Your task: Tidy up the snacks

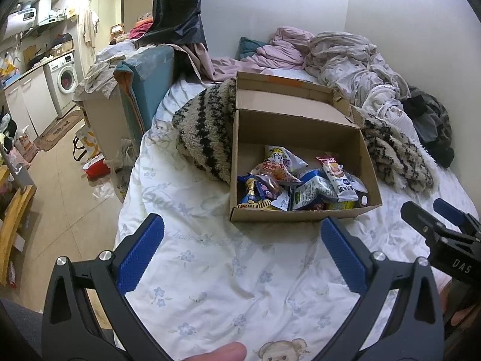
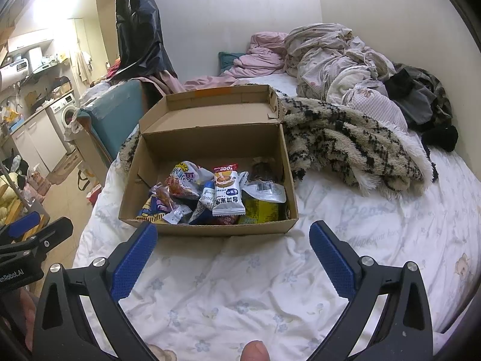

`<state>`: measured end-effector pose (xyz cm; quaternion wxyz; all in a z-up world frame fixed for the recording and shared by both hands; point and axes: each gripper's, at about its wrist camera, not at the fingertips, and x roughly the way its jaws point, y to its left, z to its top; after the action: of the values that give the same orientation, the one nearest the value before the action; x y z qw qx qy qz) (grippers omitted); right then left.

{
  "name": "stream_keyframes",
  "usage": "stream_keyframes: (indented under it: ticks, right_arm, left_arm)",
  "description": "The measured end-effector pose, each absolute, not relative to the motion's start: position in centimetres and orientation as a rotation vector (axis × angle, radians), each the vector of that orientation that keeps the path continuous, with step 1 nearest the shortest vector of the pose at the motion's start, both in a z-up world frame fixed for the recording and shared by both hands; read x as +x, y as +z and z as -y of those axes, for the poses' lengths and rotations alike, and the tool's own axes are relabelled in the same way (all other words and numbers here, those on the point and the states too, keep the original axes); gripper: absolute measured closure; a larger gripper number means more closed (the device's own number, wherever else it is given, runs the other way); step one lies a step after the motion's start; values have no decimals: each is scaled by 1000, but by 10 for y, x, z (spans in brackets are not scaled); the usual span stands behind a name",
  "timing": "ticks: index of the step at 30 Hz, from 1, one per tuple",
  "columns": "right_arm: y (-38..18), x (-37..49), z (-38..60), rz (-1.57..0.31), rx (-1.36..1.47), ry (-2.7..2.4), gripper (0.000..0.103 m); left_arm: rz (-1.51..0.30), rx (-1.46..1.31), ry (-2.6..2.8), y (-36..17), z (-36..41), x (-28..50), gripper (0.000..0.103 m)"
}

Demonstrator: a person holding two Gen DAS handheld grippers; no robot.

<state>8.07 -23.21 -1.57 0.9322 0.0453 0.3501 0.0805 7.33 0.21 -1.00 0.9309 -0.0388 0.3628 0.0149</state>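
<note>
Currently I hold the left gripper and the right gripper side by side above the white floral bedsheet, both with blue pads spread wide and nothing between them. From the right wrist camera, the open brown cardboard box sits at 12 o'clock, just beyond the fingertips; from the left wrist camera it lies toward 1 o'clock. Its lid is folded back against the shaggy cream-and-black blanket, which I judge props it open for free access from above. The assorted foil and plastic snack packets lie heaped in the near half of the box, overlapping at random angles; the far half shows bare cardboard. No packet is visible on the sheet outside the box. I judge collection is largely complete, and both tools are kept low and open for sorting or closing the lid.
</note>
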Motion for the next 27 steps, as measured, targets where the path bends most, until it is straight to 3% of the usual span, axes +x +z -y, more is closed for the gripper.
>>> stream_keyframes:
  ticks: [27]
  right_arm:
    - [-14, 80, 230, -710, 92, 168, 0]
  left_arm:
    - [-756, -102, 20, -13, 0, 76, 0]
